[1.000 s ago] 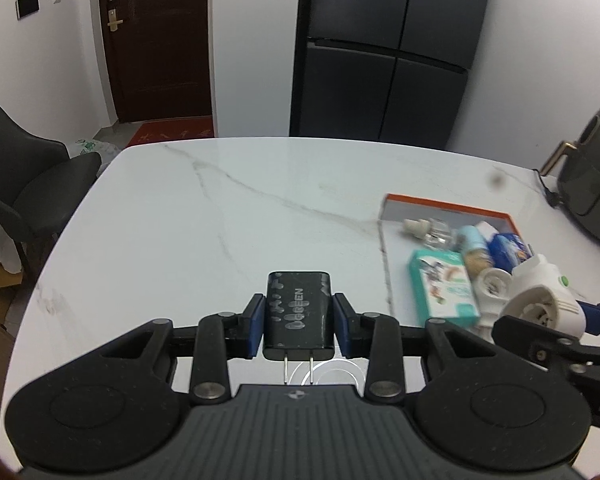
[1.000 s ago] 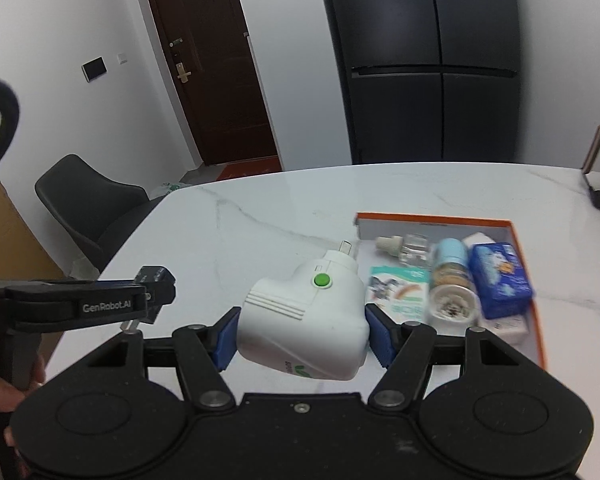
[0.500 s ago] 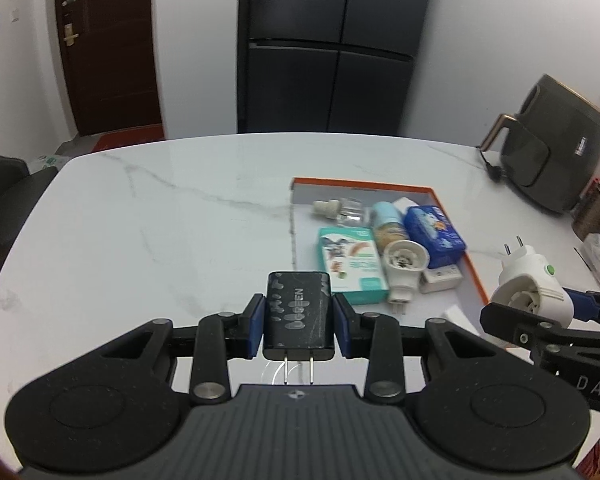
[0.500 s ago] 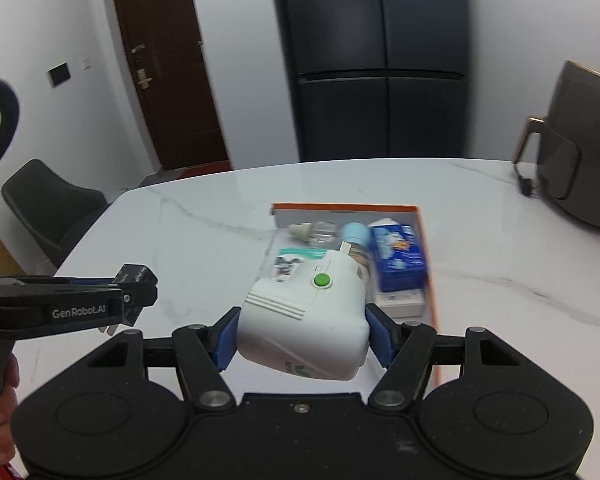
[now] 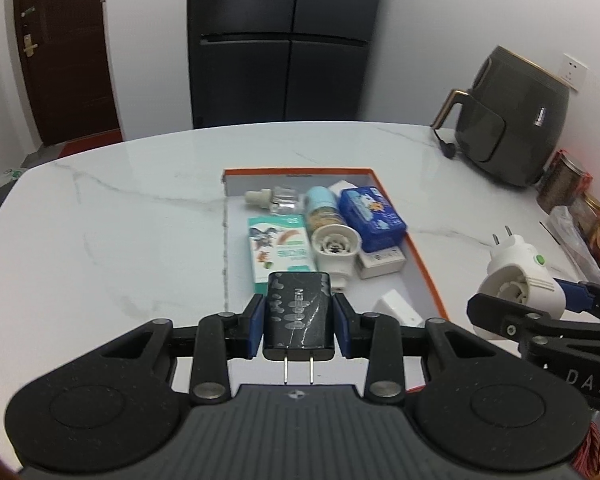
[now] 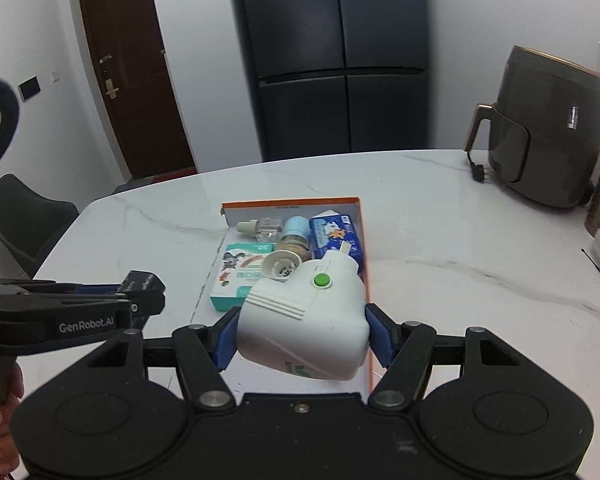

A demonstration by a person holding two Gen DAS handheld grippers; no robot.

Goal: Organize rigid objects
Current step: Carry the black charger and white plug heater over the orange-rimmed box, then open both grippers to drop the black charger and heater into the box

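Both claws hold plugs above the orange-rimmed tray (image 5: 428, 276): left claw (image 5: 299, 328) a black charger (image 5: 298, 316), right claw (image 6: 302, 338) a white plug-in unit (image 6: 304, 320).

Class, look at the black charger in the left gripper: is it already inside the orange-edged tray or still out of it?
Out. The black charger is clamped between the left gripper's fingers, held above the tray's near end, not resting inside.

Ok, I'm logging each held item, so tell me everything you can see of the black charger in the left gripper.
The black charger is a small boxy plug adapter, apparently glossy plastic, with pale marbled streaks and a grey logo along its top face. Two bare metal prongs point back toward the camera. It lies flat, clamped on both sides by the left gripper's blue pads, held over the near end of the orange-rimmed tray. Only the pads visibly touch it.
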